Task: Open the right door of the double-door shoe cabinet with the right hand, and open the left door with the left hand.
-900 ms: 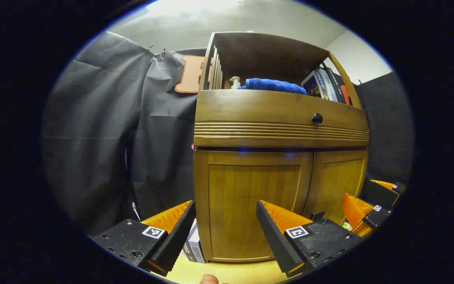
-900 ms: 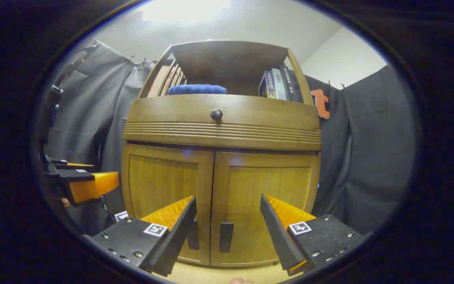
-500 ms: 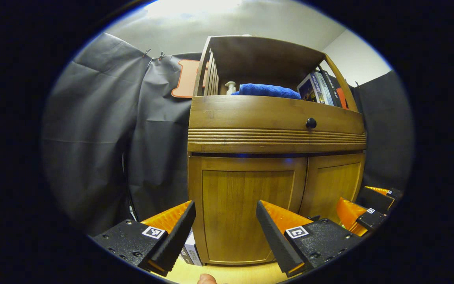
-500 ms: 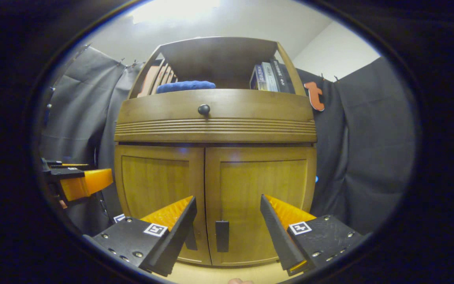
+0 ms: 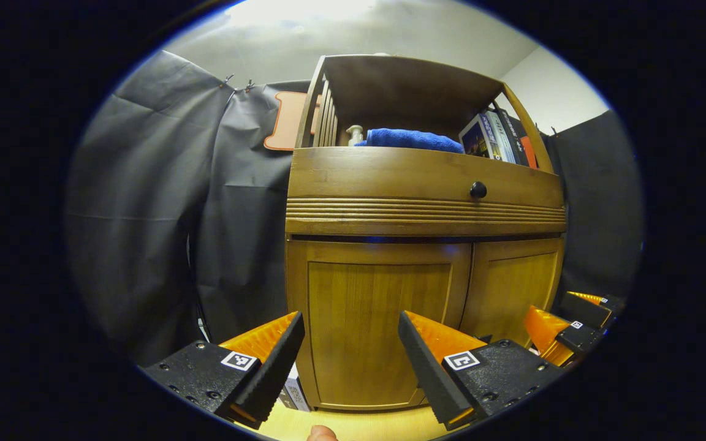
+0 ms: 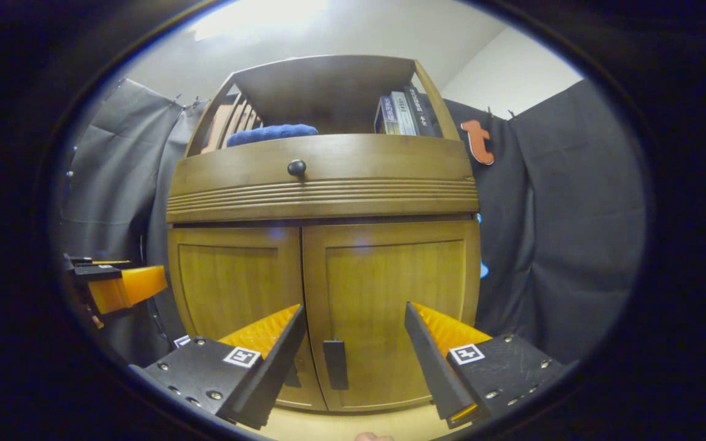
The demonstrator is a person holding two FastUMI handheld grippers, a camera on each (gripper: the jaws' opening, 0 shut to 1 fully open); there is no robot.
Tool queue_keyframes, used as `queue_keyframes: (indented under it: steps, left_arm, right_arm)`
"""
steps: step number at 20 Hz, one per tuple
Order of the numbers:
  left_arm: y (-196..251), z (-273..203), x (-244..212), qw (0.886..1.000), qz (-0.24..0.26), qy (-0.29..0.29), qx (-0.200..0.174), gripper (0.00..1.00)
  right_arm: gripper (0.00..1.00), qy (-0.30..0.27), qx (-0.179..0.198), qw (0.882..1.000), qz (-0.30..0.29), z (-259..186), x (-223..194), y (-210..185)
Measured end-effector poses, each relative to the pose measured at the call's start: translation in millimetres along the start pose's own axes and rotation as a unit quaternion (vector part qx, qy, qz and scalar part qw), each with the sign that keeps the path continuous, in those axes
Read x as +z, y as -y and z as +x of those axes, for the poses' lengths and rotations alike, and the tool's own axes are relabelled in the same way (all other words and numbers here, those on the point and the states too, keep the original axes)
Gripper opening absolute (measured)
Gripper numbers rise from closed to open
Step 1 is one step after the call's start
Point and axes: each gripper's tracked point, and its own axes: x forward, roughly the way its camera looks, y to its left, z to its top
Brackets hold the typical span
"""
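A double-door wooden shoe cabinet [image 6: 322,184] is seen standing on a pale wooden floor [image 5: 365,422] against black cloth. Both doors are shut: the left door [image 5: 377,324] and the right door [image 6: 390,306] lie flush with the frame, and a dark vertical handle [image 6: 334,364] is mounted low on the right door beside the central seam; a second handle on the left door is mostly hidden behind a finger. In the left gripper view, the left claw [image 5: 350,352] is held released, its fingers spread wide in front of the lower part of the left door without touching it. In the right gripper view, the right claw [image 6: 353,355] is likewise held released, its fingers spread to either side of the handle, apparently short of it, though contact cannot be judged for certain. Above the doors a drawer front with a round dark knob [image 6: 296,167] is seen, and on the open shelf a folded blue towel [image 5: 411,139], a pump bottle [image 5: 355,133] and several upright books [image 6: 399,114] are kept. A few boxes [image 5: 295,392] are propped at the cabinet's lower left corner.
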Motion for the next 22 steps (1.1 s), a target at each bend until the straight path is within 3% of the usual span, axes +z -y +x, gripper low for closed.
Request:
queue_keyframes:
  steps: [4, 5, 6, 10, 11, 12, 13, 15, 17, 19, 22]
  left_arm:
    - [-3.2, -5.4, -1.5, 1.000, -0.001, -0.003, 0.006, 0.92]
    - [-6.3, -8.6, -2.0, 1.000, -0.001, -0.003, 0.009, 0.92]
    - [-9.8, -11.1, -2.3, 1.000, -0.002, -0.003, 0.012, 0.92]
    - [-37.7, -21.3, -9.5, 0.999, 0.010, -0.012, 0.040, 0.92]
    - [-47.1, -22.7, -11.6, 0.998, 0.014, -0.017, 0.051, 0.95]
    - [-55.7, -23.9, -12.7, 0.998, 0.017, -0.021, 0.061, 0.92]
    - [-63.8, -25.8, -14.8, 0.997, 0.019, -0.023, 0.069, 0.96]
    - [-77.1, -27.5, -16.9, 0.996, 0.020, -0.028, 0.085, 0.92]
    - [-86.2, -29.1, -21.9, 0.995, 0.019, -0.035, 0.096, 0.92]
    - [-91.2, -28.7, -24.5, 0.994, 0.016, -0.040, 0.100, 0.92]
    - [-89.7, -26.5, -27.6, 0.994, 0.010, -0.044, 0.097, 0.92]
  right_arm:
    - [0.98, -0.028, 0.005, 0.999, -0.016, 13.8, -20.5, -4.5]
    - [0.94, -0.042, 0.007, 0.999, -0.019, 19.2, -31.6, -6.4]
    - [0.98, -0.058, 0.012, 0.998, -0.018, 25.5, -43.7, -9.8]
    - [0.96, -0.112, 0.020, 0.993, -0.027, 53.7, -89.6, -23.0]
    - [0.85, -0.125, 0.019, 0.991, -0.035, 61.9, -100.9, -25.5]
    - [0.81, -0.138, 0.018, 0.989, -0.041, 69.6, -112.4, -26.1]
    - [0.76, -0.151, 0.017, 0.988, -0.042, 75.0, -123.5, -26.7]
    - [0.73, -0.170, 0.014, 0.985, -0.035, 88.3, -138.5, -27.9]
    - [0.62, -0.181, 0.005, 0.983, -0.030, 98.8, -146.7, -27.0]
    - [0.37, -0.187, 0.003, 0.982, -0.017, 99.7, -150.1, -30.1]
    - [0.29, -0.194, -0.012, 0.981, -0.024, 93.6, -146.4, -24.9]
